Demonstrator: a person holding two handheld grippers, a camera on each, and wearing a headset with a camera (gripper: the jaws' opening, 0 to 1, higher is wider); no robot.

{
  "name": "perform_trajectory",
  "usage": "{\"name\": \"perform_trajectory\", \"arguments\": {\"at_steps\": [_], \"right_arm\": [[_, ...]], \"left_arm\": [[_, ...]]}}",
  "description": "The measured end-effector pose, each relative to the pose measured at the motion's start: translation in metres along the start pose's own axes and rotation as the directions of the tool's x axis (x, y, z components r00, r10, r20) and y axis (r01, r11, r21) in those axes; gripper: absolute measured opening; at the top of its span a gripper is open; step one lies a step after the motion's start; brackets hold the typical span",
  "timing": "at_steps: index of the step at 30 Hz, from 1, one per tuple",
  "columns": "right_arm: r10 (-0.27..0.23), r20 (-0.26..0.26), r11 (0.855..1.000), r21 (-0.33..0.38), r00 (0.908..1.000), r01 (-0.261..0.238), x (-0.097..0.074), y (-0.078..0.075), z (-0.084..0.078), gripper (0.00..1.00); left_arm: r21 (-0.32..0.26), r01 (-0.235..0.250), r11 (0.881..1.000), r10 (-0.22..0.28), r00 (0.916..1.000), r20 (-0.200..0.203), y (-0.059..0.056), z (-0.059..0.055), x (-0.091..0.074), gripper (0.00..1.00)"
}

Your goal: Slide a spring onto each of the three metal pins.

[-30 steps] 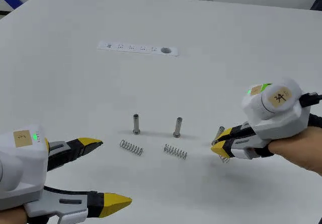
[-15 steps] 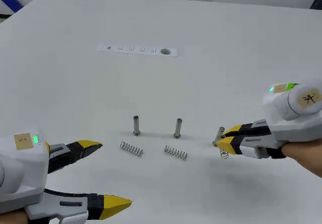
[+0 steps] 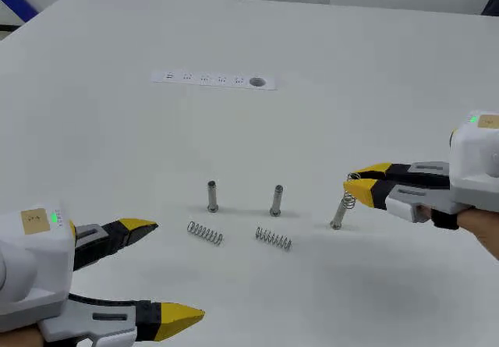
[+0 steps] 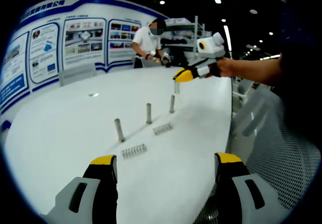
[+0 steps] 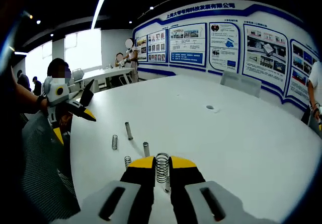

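Here the right gripper (image 3: 362, 185) is clenched on a spring (image 3: 349, 200), its long axis roughly upright, right at the top of the nearest pin (image 3: 337, 218), which leans on the bench (image 3: 312, 129); the push likely runs down along that pin. The left gripper (image 3: 160, 269), jaws spread and empty, hovers well apart.

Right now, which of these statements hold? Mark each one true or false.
1. The right hand-held gripper is shut on a spring. True.
2. The left hand-held gripper grips a spring. False: it is open and empty.
3. Two loose springs lie on the table. True.
4. The two upright pins carry springs. False: both stand bare.
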State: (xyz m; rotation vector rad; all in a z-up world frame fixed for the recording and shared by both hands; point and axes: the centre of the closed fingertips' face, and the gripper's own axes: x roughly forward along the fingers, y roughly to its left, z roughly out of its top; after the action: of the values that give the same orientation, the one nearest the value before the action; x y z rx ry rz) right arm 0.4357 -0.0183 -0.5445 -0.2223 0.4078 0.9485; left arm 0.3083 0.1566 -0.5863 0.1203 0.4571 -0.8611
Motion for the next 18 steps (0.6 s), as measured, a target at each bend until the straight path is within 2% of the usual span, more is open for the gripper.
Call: {"name": "perform_trajectory", "arguments": {"at_steps": [6, 18], "right_arm": [[-0.027, 0.031, 1.0, 0.004, 0.9992, 0.027, 0.0018, -0.0075, 0.001, 0.11], [-0.021, 0.045, 0.999, 0.044, 0.9988, 0.019, 0.0085, -0.0112, -0.0063, 0.11]], "left_arm": [[-0.005, -0.004, 1.0, 0.004, 1.0, 0.007, 0.0012, 0.001, -0.0003, 0.81], [-0.014, -0.01, 1.0, 0.011, 0.9995, 0.028, 0.0031, 0.0046, -0.0008, 0.82]]}}
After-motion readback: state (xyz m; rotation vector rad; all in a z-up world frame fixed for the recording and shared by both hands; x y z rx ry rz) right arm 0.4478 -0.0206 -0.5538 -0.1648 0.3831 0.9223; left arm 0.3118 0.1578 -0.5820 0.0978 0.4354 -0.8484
